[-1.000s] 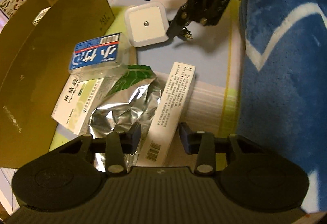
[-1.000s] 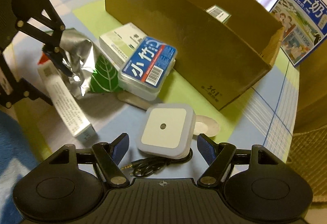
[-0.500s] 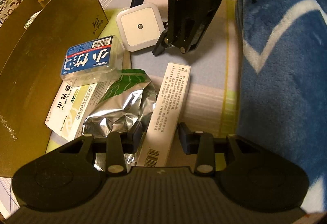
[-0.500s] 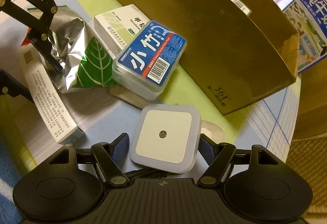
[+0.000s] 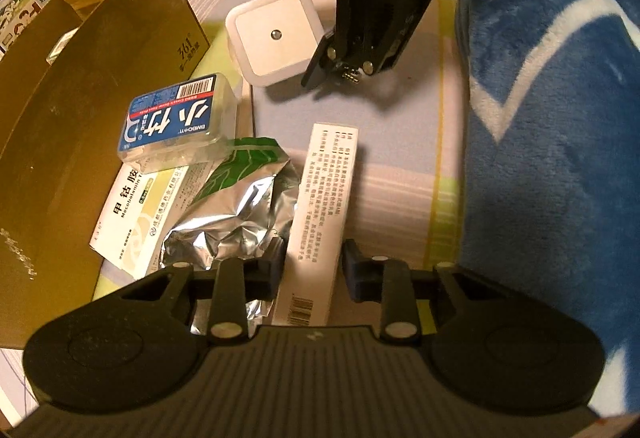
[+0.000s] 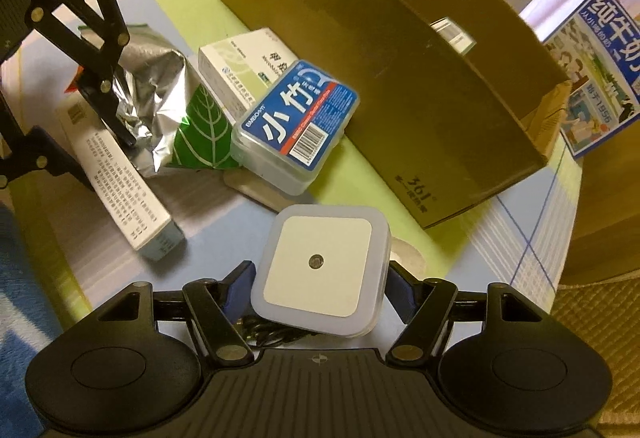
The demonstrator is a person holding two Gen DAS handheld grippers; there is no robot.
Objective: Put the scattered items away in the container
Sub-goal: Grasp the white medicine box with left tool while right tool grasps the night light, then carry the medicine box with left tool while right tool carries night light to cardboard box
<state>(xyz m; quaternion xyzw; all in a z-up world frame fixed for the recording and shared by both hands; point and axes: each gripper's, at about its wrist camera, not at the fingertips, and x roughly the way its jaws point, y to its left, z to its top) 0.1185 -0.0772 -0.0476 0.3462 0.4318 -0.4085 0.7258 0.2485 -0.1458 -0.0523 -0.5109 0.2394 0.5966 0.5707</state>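
Crowding the left gripper [image 5: 310, 272] on its left side is a crumpled foil pouch [image 5: 236, 214] with a green leaf print, which is pressing against the left finger and partly covering a white medicine box [image 5: 136, 222]. A clear floss case [image 5: 176, 122] with a blue label is sitting on that medicine box, farther ahead. The open cardboard box [image 5: 60, 126], the container, is standing to the far left of this gripper, its near wall rising just beside the pile. A blue plush blanket [image 5: 560, 118] is lying along the right.

The long white carton [image 5: 320, 222] is running lengthwise between the left gripper's fingers, which are closing tight against its two long sides near the barcode end.

The right gripper [image 6: 320, 286] is holding a square white night light [image 6: 320, 266] between its pads, wide apart on the light's two sides; the light is tilting slightly. Ahead and to the right of it, the cardboard box is standing with its corner near. A thin black cable [image 6: 264, 334] is lying under the night light, mostly hidden. A small white item [image 6: 452, 32] inside the box is cut off by the wall, so it cannot be identified.
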